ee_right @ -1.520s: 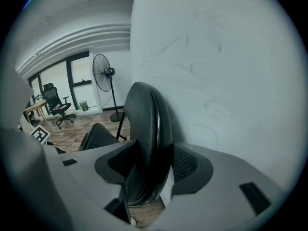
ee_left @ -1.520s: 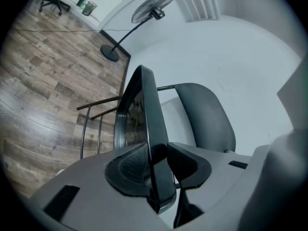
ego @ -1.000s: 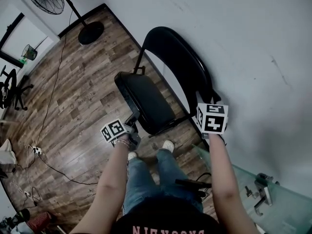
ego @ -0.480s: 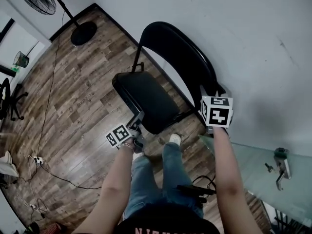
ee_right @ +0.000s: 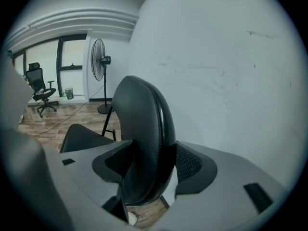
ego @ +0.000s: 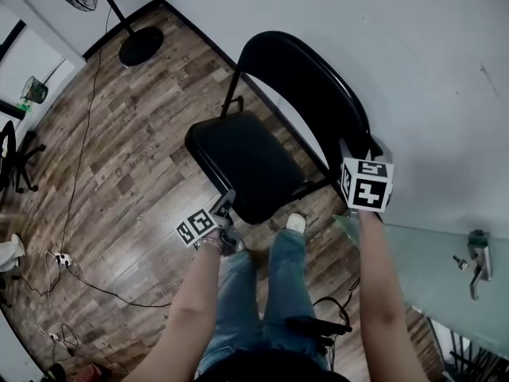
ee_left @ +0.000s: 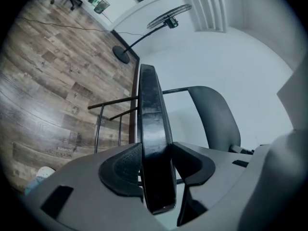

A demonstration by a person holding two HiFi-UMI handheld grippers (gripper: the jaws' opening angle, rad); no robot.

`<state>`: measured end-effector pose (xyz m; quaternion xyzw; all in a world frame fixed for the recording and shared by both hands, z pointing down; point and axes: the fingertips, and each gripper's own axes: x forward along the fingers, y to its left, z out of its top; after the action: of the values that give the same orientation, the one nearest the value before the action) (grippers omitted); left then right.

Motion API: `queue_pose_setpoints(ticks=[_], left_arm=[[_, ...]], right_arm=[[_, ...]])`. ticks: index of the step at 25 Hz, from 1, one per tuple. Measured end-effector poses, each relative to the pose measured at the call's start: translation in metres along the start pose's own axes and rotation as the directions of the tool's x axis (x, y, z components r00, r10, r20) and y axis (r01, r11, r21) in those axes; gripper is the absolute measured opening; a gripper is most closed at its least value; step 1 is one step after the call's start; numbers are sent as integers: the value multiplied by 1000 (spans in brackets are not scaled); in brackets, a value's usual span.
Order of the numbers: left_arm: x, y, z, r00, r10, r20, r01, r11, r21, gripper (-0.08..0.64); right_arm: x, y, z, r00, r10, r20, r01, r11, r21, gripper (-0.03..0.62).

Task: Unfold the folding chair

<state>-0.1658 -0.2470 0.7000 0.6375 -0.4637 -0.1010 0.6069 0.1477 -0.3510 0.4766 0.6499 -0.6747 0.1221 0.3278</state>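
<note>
Glossy seat [ee_left: 154, 143], grained backrest [ee_right: 144, 138], wood floor [ego: 119, 173]

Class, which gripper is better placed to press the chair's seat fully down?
Left. The left gripper, its jaws just closing, grips the seat at its front edge. The right gripper, its jaws just opening, holds the backrest instead.

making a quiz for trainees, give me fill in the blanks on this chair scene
1. The left gripper has the ___ of the chair between its jaws.
2. The right gripper has its ___ between its jaws.
3. The fan stands on the ___ floor.
Missing: seat; backrest; wooden.
Note: the left jaws have just been closing, the right opening.
</note>
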Motion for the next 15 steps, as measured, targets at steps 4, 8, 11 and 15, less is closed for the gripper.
queue_pose_setpoints(ticks=[4, 8, 11, 15], left_arm=[[-12, 25, 0, 1000, 4, 3, -4, 1000, -13, 184], [-17, 46, -3, 1000, -14, 1, 14, 1000, -23, 184], [-21, 61, -4, 1000, -18, -16, 17, 999, -34, 184], [-28, 83, -5, 999, -18, -26, 17, 998, -54, 184]], right_arm=[[0, 11, -6, 1000, -5, -3, 5, 1000, 3, 264], [2, 15, -14, 1000, -22, -4, 22, 1000, 11, 270], [6, 19, -17, 999, -41, -3, 41, 999, 8, 278], [14, 24, -23, 997, -76, -5, 76, 997, 6, 298]])
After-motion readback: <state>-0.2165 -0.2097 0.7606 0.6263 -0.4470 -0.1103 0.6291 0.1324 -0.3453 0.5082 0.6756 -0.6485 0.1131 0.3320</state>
